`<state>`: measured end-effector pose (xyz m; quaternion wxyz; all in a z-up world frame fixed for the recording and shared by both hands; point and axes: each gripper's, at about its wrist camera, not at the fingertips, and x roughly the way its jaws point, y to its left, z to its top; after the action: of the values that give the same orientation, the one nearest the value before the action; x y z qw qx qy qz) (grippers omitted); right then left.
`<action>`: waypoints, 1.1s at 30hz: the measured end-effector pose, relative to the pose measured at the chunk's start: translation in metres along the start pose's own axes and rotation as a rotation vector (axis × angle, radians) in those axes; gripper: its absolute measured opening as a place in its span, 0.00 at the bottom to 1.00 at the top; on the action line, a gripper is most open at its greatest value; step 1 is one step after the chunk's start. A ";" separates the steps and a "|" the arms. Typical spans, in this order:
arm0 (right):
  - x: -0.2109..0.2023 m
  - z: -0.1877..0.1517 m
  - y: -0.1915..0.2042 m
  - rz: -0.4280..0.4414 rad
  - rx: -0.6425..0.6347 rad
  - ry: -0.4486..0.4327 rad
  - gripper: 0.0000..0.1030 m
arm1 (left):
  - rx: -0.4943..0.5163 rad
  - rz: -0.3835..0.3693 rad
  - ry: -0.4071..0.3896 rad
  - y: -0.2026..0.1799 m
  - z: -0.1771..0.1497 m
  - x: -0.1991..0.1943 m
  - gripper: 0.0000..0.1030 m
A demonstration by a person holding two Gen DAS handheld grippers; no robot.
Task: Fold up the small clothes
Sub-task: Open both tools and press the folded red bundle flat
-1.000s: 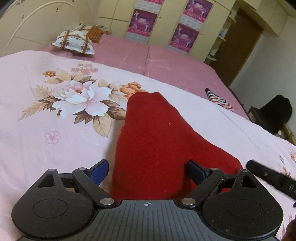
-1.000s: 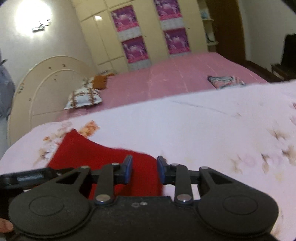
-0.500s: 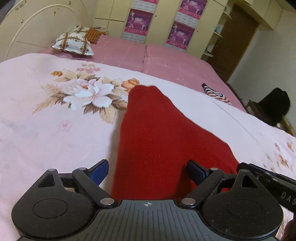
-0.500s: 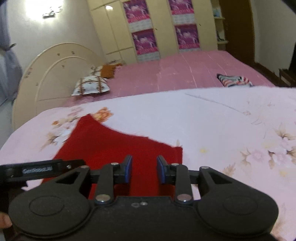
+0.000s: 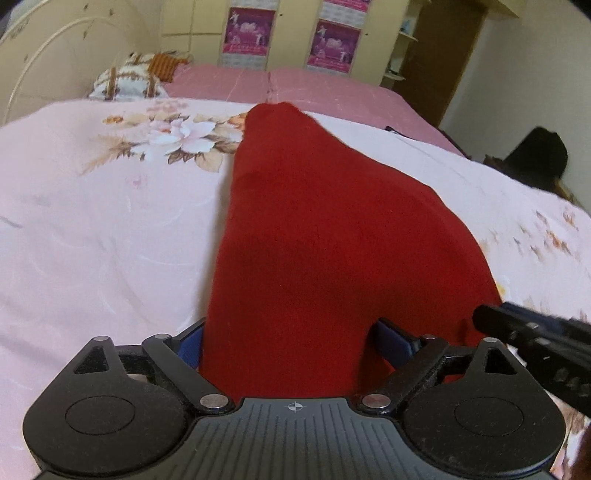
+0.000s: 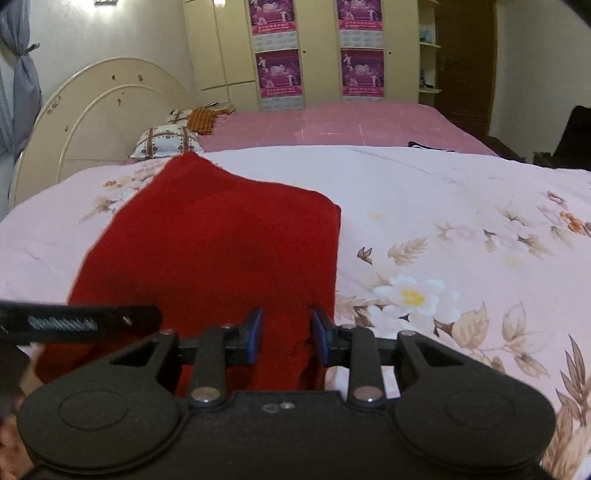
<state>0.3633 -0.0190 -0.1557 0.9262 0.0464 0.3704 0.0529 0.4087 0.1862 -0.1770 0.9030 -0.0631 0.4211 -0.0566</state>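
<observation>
Here both the left gripper [image 5: 291,343] and right gripper [image 6: 286,338] clutch the red garment [image 5: 325,236].

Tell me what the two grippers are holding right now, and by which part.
Both hold the red garment by its near edge: left gripper near one end, right gripper near the other corner.

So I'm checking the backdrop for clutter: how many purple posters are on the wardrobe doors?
4 in the right wrist view: upper left, lower left, upper right, lower right. The top pair is cut off by the frame, so more may sit above.
</observation>
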 end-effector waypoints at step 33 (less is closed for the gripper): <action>-0.016 -0.052 0.002 -0.075 0.076 0.032 0.39 | 0.078 0.153 0.010 -0.032 -0.024 -0.018 1.00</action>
<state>0.3157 -0.0169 -0.1818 0.9190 0.0668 0.3886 0.0048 0.3770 0.1563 -0.1733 0.9044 0.0049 0.4267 -0.0042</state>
